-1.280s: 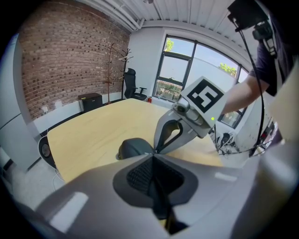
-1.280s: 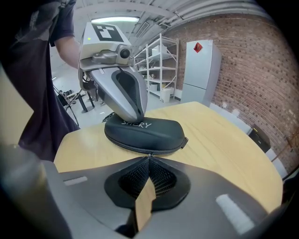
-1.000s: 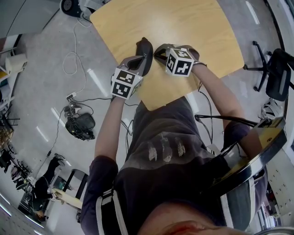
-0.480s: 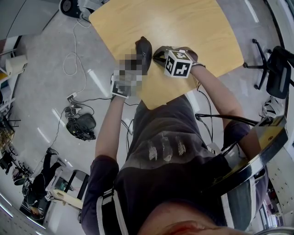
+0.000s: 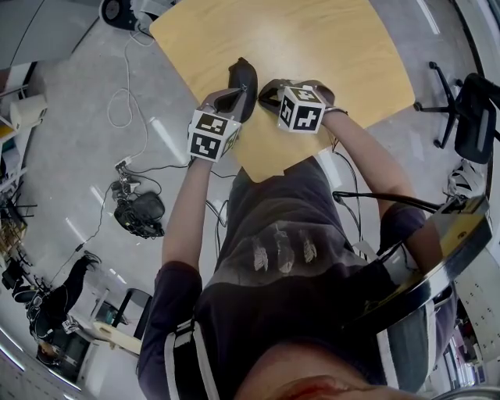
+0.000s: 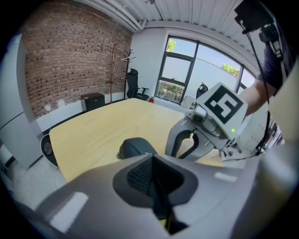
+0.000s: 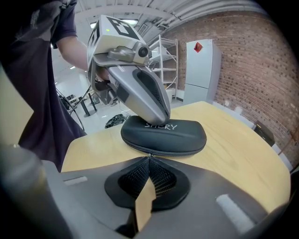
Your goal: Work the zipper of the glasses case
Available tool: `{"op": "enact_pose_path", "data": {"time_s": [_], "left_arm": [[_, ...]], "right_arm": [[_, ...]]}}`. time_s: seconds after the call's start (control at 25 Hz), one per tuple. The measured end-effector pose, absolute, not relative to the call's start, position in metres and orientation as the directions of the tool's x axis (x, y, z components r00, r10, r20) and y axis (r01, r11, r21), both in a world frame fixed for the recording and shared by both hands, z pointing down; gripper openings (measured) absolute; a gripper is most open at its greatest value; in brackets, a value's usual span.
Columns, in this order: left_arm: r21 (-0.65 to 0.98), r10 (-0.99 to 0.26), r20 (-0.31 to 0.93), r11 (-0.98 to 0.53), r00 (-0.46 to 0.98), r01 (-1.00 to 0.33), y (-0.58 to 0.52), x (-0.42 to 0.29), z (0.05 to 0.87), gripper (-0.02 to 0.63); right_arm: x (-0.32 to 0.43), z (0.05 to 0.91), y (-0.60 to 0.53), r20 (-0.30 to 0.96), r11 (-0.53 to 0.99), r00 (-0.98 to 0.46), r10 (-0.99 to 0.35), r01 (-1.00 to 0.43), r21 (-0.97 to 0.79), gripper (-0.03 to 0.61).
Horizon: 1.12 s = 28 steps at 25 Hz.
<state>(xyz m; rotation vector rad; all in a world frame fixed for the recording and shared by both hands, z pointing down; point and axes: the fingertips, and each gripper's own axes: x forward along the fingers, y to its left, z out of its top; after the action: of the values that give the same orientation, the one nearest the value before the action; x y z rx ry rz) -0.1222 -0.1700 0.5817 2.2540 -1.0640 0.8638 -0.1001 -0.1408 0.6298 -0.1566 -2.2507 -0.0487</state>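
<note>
Fingers point(image 7: 127, 178) together on left gripper point(image 6: 152, 157) and right gripper point(image 7: 149, 158); glasses case point(image 7: 180, 137) is black, white-lettered.

Looks like a loft-style office pressed into service as a test lab. Ahead and to the left of the left gripper point(image 6: 152, 158): bare brick wall point(image 6: 70, 60), coat stand point(image 6: 114, 65), low black cabinet point(image 6: 92, 100). Straight ahead of it: swivel chair point(image 6: 133, 84) and tall black-framed windows point(image 6: 196, 70), under a ribbed white ceiling point(image 6: 201, 14) with exposed pipes point(image 6: 125, 17). Ahead of the right gripper point(image 7: 149, 161): more brick, a white cabinet point(image 7: 201, 65), open metal shelving point(image 7: 166, 65). Beneath both: a large pale wooden table point(image 5: 328, 39) on a polished grey floor point(image 5: 70, 156). Left of the left gripper, down on that floor: loose cables point(image 5: 125, 101) and black equipment point(image 5: 139, 215).
</note>
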Motion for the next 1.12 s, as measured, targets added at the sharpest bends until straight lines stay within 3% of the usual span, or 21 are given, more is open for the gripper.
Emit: {"op": "enact_pose_path", "data": {"time_s": [1.12], "left_arm": [[0.152,-0.499,0.718,-0.568,0.485,-0.809,-0.173,-0.119,0.584,0.0]], "right_arm": [[-0.105,0.633,-0.11,0.762,0.989,-0.633,0.136,0.137,-0.062,0.002]]}}
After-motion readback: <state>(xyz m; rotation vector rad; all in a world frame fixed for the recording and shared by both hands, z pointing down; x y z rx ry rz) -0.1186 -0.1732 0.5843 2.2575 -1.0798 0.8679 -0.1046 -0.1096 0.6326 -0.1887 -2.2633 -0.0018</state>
